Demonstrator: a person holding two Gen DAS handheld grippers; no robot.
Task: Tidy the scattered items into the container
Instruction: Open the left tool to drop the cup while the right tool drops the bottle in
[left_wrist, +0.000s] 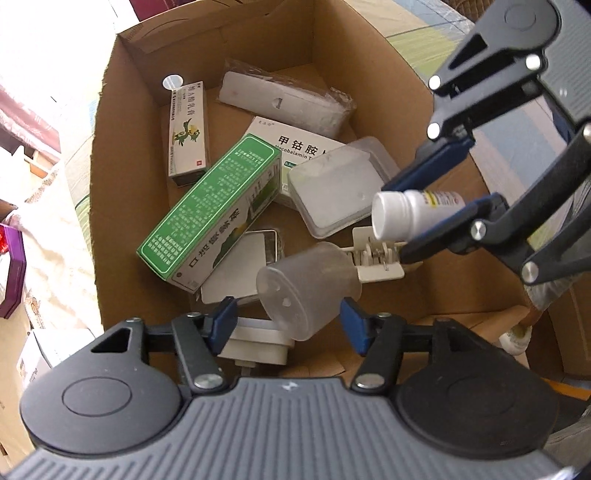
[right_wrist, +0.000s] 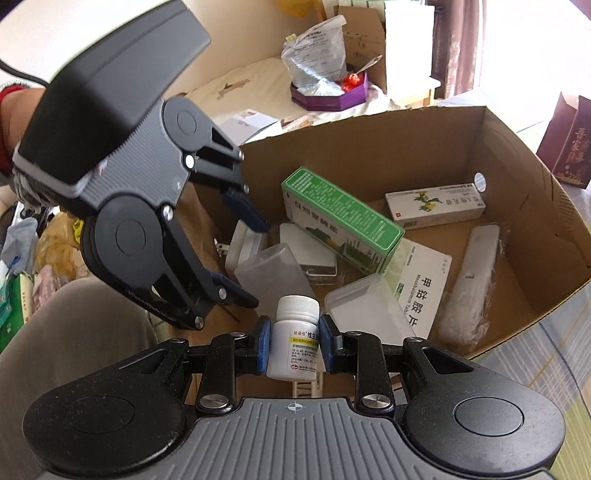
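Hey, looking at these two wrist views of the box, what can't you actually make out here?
- Left wrist view: the white tablet box, its printed name cut short by the clear plastic case lying over it.
- Left wrist view: the flat metal-edged item, mostly hidden under the green box.
- Right wrist view: the white bottle, its label's small print too fine to read.
- Both views: the white plug, partly behind the left gripper.

Both tools are built alike: the left gripper (left_wrist: 288, 317) and the right gripper (right_wrist: 293, 345) each have a grey ribbed body with a small crosshair mark, two round black discs at its front corners, black link bars joined by silver screws (left_wrist: 207, 380), and blue pads (right_wrist: 263, 343) on the fingertips. A black cable (right_wrist: 22, 74) trails behind the left one, by a red sleeve (right_wrist: 5, 107).
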